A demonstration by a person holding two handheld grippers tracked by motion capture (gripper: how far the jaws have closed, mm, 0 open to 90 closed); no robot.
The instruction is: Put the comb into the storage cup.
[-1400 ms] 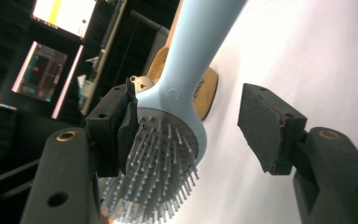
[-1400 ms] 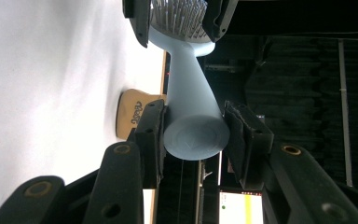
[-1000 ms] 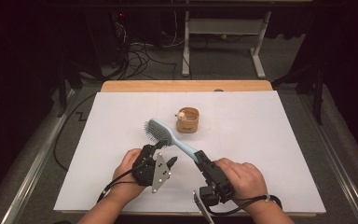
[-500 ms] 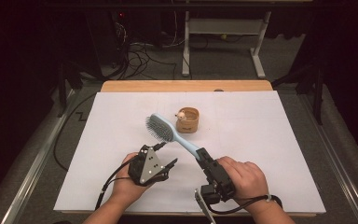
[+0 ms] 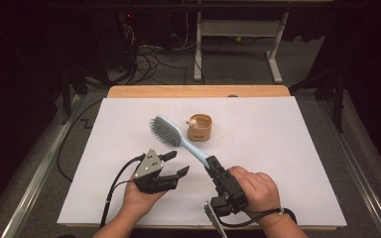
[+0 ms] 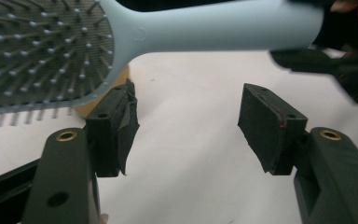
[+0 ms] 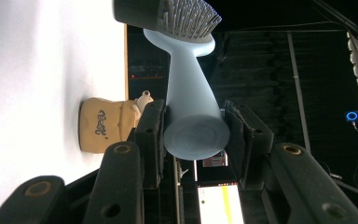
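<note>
A light blue hairbrush [image 5: 164, 133] is held off the white table, its bristled head pointing to the far left. My right gripper [image 5: 212, 162] is shut on the end of its handle. In the right gripper view the round handle end [image 7: 189, 93] sits clamped between the two pads of that gripper [image 7: 196, 126]. My left gripper [image 5: 177, 163] is open just left of the handle, with nothing between its pads. In the left gripper view the brush [image 6: 205, 25] crosses above that gripper [image 6: 189, 121]. A small tan pot [image 5: 200, 128] stands on the table behind the brush.
A white sheet [image 5: 287, 148] covers the table, with a wooden edge [image 5: 198, 91] at the back. Cables [image 5: 149, 54] and a metal stand's legs [image 5: 273, 59] lie on the floor beyond. Metal rails run along both sides.
My left gripper has rolled in the hand and shifted slightly, its jaws now pointing right toward the brush handle. The right gripper and brush have barely moved.
</note>
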